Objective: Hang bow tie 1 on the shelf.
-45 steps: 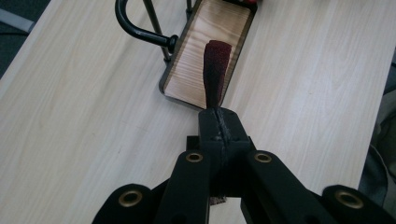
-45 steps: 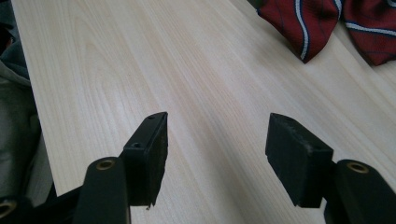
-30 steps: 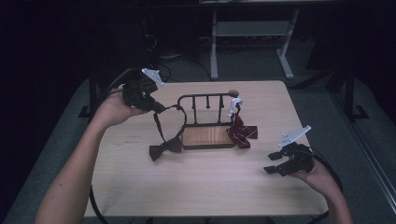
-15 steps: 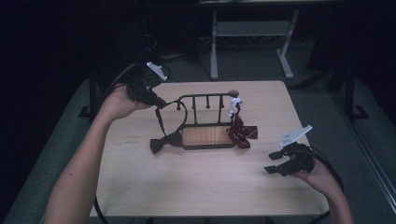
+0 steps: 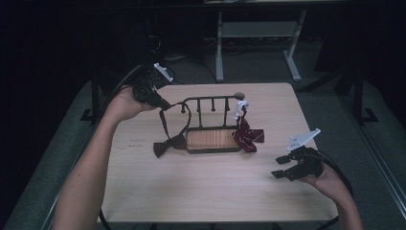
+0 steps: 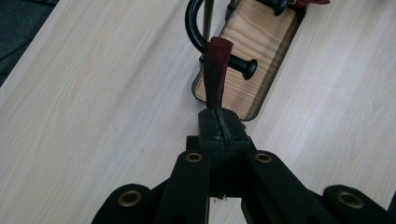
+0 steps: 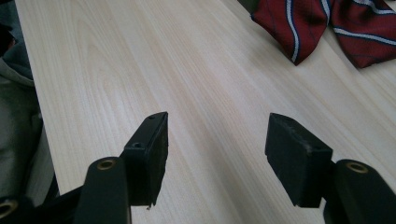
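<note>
One dark bow tie (image 5: 166,146) is lying at the rack's (image 5: 213,140) eight o'clock while my left gripper (image 5: 160,101), clenched on its maroon strap (image 6: 217,70), is carrying the loop over the end peg (image 6: 243,66); since a second ago the strap has shifted toward the rack, so hanging is close. The strap is matte woven cloth, the rack black metal on a wood base. A striped red tie (image 5: 248,138) is draped at three o'clock. My right gripper (image 5: 286,172) is resting released at five o'clock.

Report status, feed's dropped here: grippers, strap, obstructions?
Left gripper shut on dark strap, looped over rack peg. Right gripper open, idle over table. Nothing obstructing.
</note>
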Demonstrator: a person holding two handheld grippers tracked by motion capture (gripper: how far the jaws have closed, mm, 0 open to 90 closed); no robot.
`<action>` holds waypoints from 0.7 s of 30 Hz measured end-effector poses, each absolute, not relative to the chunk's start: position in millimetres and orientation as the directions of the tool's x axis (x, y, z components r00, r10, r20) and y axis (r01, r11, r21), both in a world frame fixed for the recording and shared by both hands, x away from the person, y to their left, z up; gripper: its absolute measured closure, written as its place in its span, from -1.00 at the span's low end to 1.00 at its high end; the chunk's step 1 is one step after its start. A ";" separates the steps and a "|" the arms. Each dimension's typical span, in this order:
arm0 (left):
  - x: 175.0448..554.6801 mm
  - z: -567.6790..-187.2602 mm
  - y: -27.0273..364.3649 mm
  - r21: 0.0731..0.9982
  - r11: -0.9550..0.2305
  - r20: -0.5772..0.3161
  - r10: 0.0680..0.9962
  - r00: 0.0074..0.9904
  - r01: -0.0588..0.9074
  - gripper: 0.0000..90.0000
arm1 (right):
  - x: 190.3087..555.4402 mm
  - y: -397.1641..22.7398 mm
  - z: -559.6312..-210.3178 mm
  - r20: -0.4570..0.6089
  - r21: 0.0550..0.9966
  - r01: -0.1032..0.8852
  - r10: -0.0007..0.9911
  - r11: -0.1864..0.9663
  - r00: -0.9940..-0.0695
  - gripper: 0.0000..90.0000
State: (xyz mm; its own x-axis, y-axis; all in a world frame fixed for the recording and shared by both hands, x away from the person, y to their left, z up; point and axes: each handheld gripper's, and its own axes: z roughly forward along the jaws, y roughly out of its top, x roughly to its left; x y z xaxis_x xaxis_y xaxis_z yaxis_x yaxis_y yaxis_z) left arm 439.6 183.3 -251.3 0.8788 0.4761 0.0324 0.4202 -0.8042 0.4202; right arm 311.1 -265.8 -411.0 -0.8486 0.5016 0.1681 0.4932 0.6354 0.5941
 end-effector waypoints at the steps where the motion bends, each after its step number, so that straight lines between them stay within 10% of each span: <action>1: 440.1 -251.6 183.4 0.420 -0.803 0.033 0.478 0.878 0.422 1.00 | 311.1 -265.8 -410.8 0.167 0.594 0.493 0.502 0.636 -0.849 -0.13; 21: 440.9 -254.0 181.4 0.394 -0.811 0.047 0.487 0.872 0.432 0.79 | 310.9 -267.5 -410.2 0.160 0.596 0.489 0.503 0.637 -0.849 -0.12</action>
